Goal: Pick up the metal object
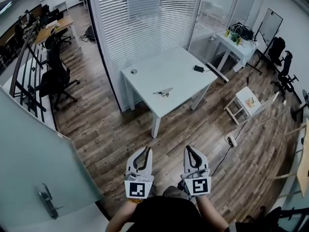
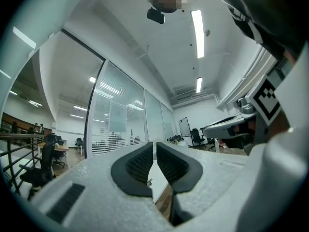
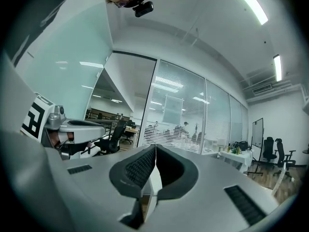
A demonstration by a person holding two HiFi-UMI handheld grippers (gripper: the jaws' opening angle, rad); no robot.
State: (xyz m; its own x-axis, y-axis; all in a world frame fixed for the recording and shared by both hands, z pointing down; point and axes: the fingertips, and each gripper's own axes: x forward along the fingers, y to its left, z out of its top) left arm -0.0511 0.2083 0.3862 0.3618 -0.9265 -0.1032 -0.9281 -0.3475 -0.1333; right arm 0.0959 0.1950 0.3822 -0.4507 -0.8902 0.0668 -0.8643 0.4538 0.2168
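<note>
A slim metal object (image 1: 163, 91) lies near the middle of a white table (image 1: 181, 76), well ahead of me across the wooden floor. My left gripper (image 1: 146, 149) and right gripper (image 1: 189, 148) are held side by side low in the head view, both pointing toward the table and far short of it. The left gripper (image 2: 154, 144) has its black pads drawn together with nothing between them. My right gripper (image 3: 155, 146) is shut too, pads meeting at the tips, empty.
On the table also sit a small round item (image 1: 133, 71) and a black object (image 1: 199, 68). Glass partitions with blinds (image 1: 145, 23) stand behind it. A small white stool (image 1: 243, 103), a power strip (image 1: 231, 140) with cable, a second table (image 1: 236, 40) and office chairs (image 1: 282, 66) are to the right.
</note>
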